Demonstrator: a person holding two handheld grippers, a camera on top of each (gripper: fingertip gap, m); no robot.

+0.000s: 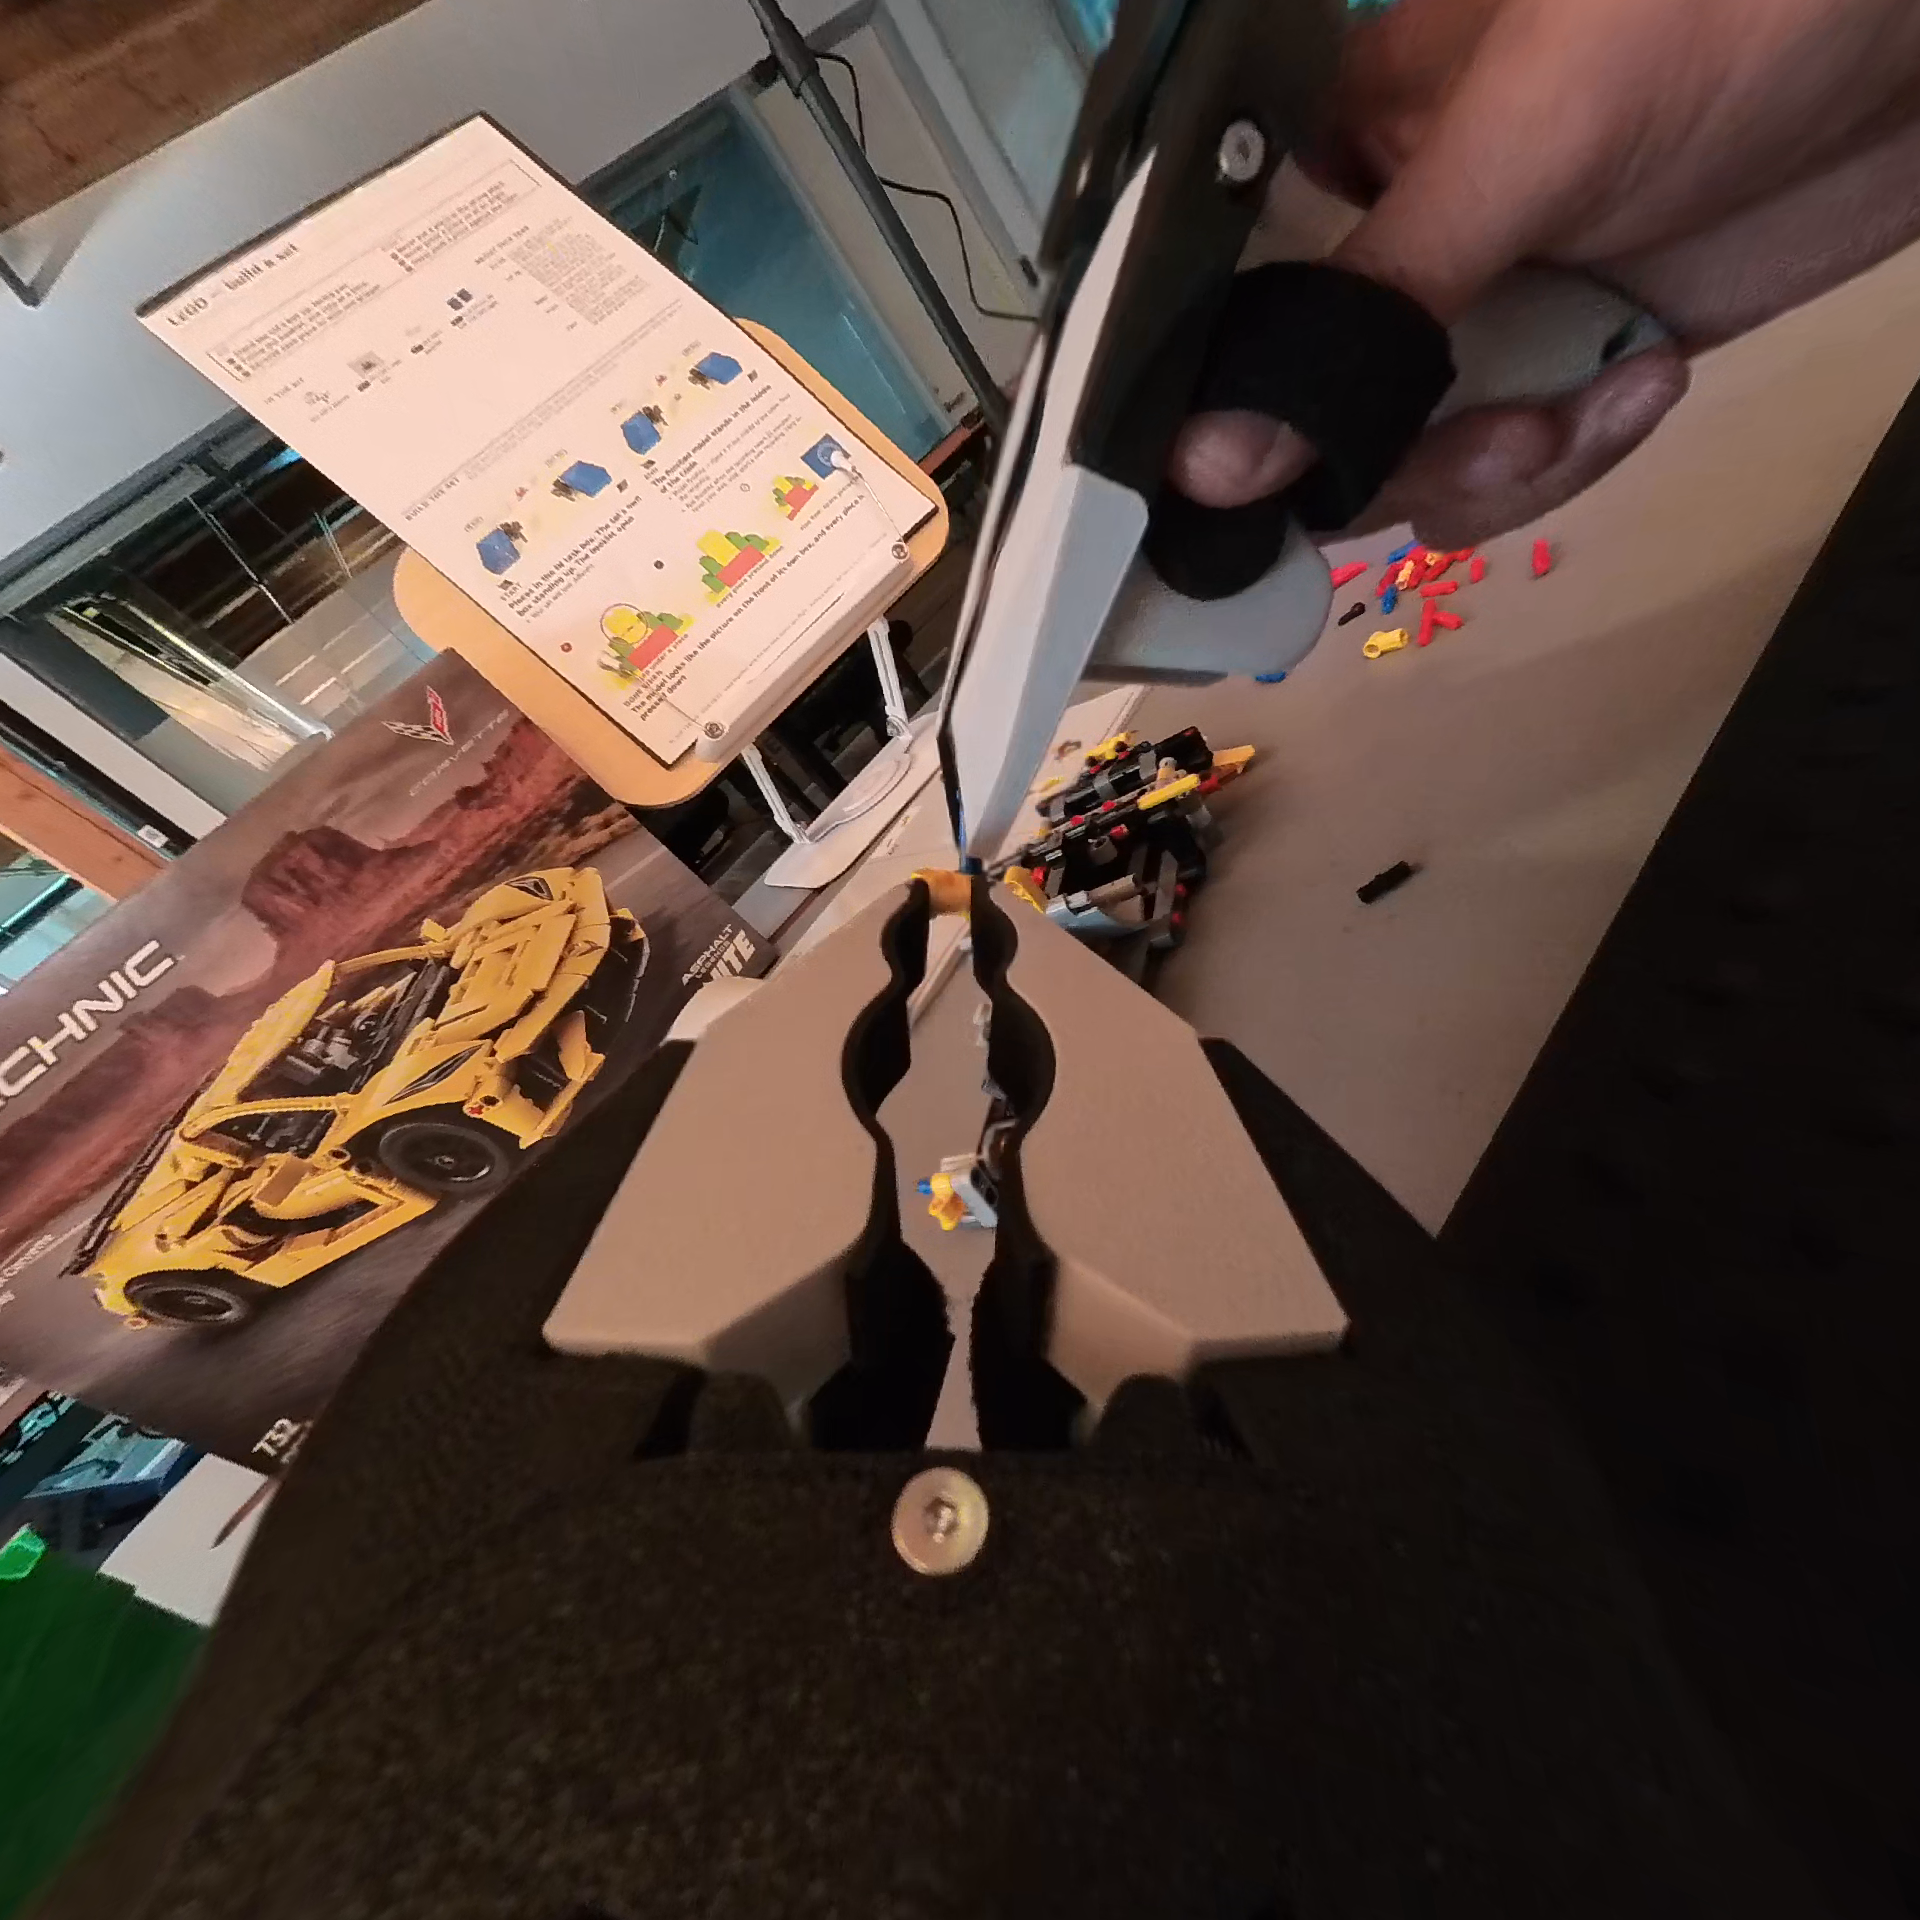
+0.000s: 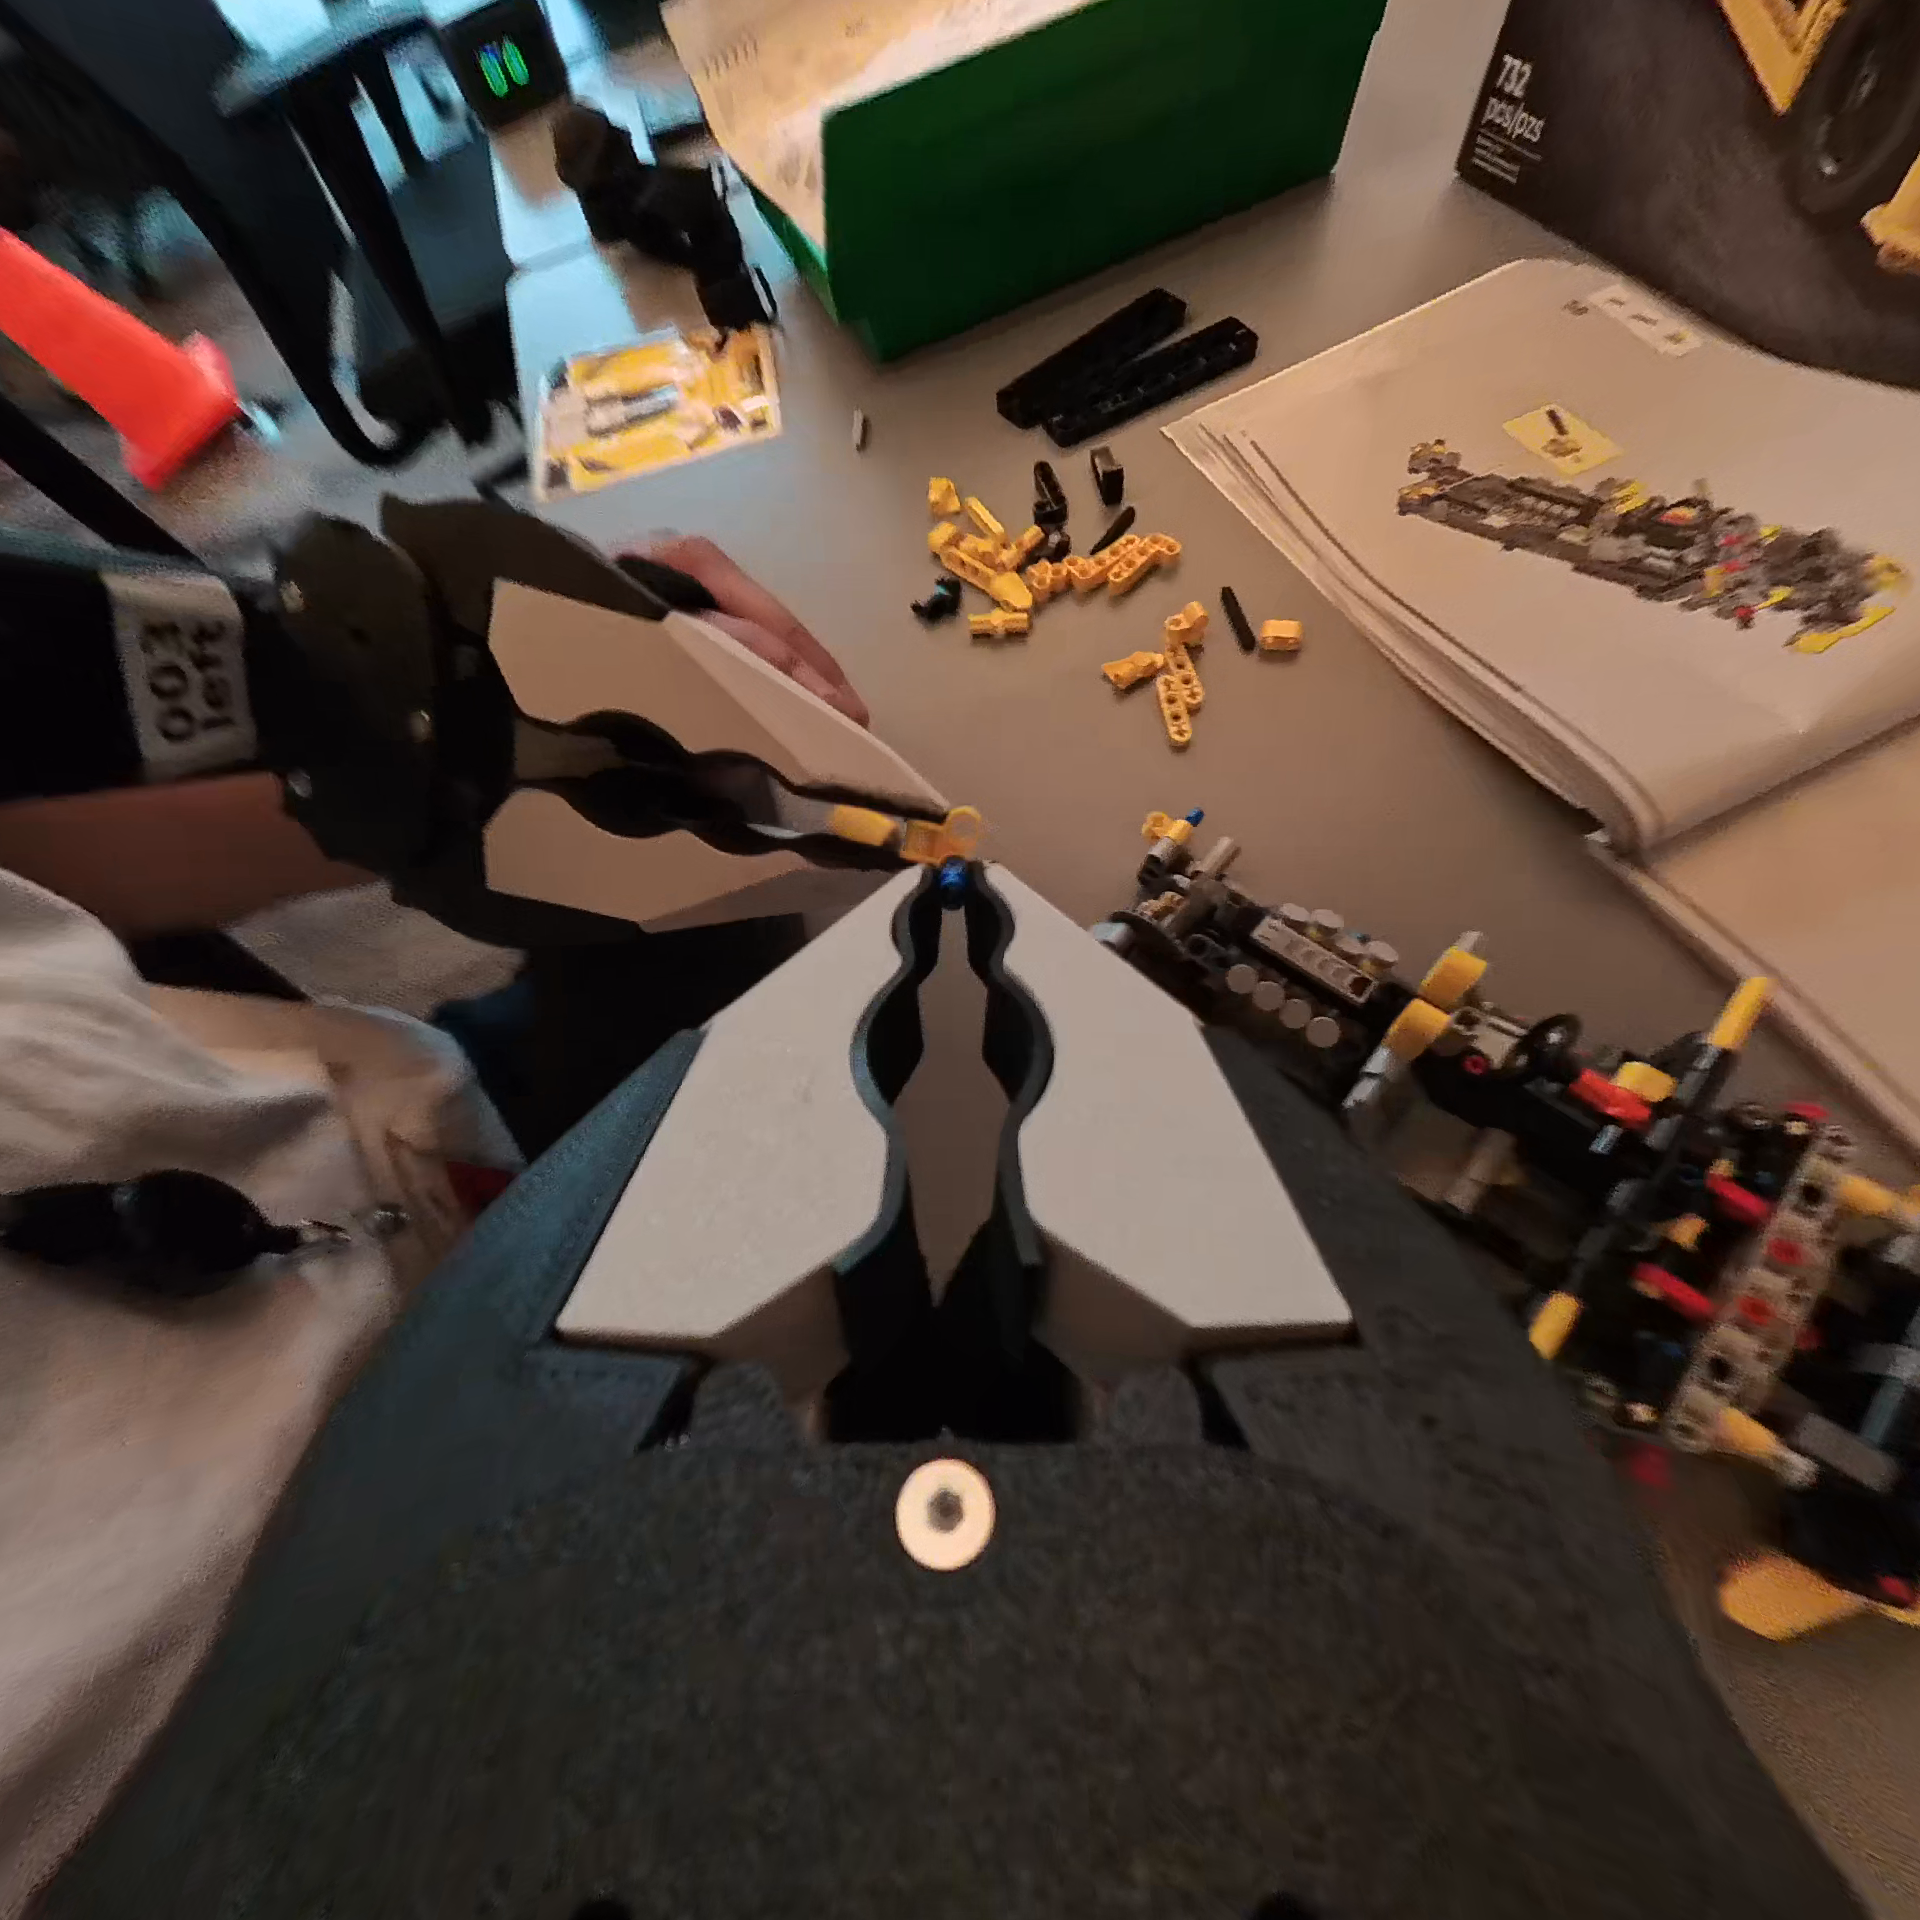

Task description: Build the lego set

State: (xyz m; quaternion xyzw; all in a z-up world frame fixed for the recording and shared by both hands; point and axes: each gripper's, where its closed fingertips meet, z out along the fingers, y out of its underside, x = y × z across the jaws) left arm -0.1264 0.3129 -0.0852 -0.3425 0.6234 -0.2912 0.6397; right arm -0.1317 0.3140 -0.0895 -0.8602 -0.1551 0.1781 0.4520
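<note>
Beige table (image 2: 1382,790) cluttered: open manual (image 2: 1621,644), loose yellow and black parts (image 2: 1081,571), green box (image 2: 1049,177) cut off at top edge. Left gripper (image 1: 951,888) clamps a yellow connector (image 2: 920,831) at its fingertips. Right gripper (image 2: 954,883) pinches a small blue pin (image 2: 952,878), tip to tip with the connector; contact too small to resolve. Half-built chassis (image 2: 1558,1122) just right, far end blurred. Red pins (image 1: 1423,582) scattered behind right hand (image 1: 1538,260).

Bare grey tabletop (image 2: 997,748) lies open between the scattered small yellow and black pieces (image 2: 1049,566) and the half-built black-and-yellow model chassis (image 2: 1455,1049). The open white instruction booklet (image 2: 1621,582) and green cardboard box (image 2: 1039,166) hem it in beyond.
</note>
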